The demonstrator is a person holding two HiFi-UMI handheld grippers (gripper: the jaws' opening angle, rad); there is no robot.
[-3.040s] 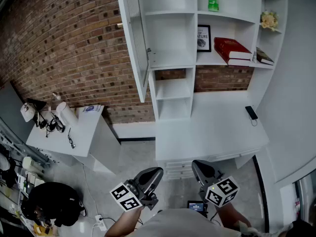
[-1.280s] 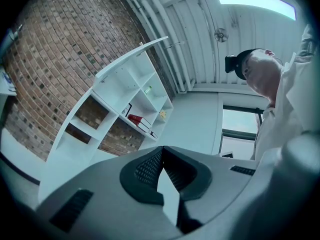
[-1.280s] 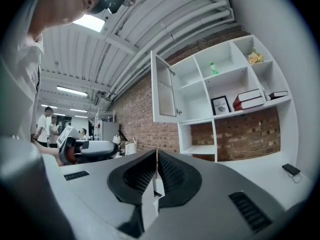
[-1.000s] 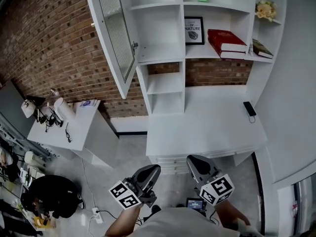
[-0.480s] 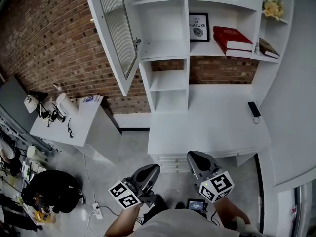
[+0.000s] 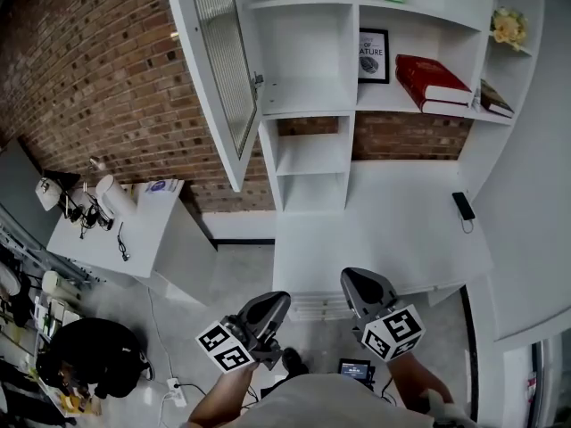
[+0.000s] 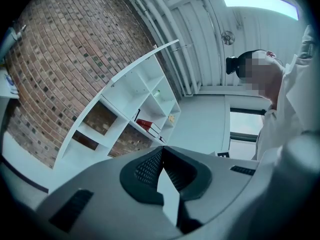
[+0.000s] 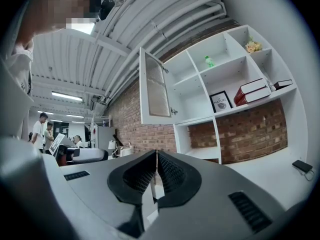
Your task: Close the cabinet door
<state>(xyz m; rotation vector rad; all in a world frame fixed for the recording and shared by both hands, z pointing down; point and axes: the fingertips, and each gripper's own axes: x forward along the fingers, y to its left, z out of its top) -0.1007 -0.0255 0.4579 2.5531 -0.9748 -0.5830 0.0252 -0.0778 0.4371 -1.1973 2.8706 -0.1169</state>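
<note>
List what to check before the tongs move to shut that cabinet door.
1. The cabinet door stands open, swung out to the left: ok.
2. The left tongs are shut and empty: ok.
3. The right tongs are shut and empty: ok.
4. Tongs in contact with the door: not ok, both are low and far short of it.
5. The compartment behind the door shows nothing sticking out: ok.
</note>
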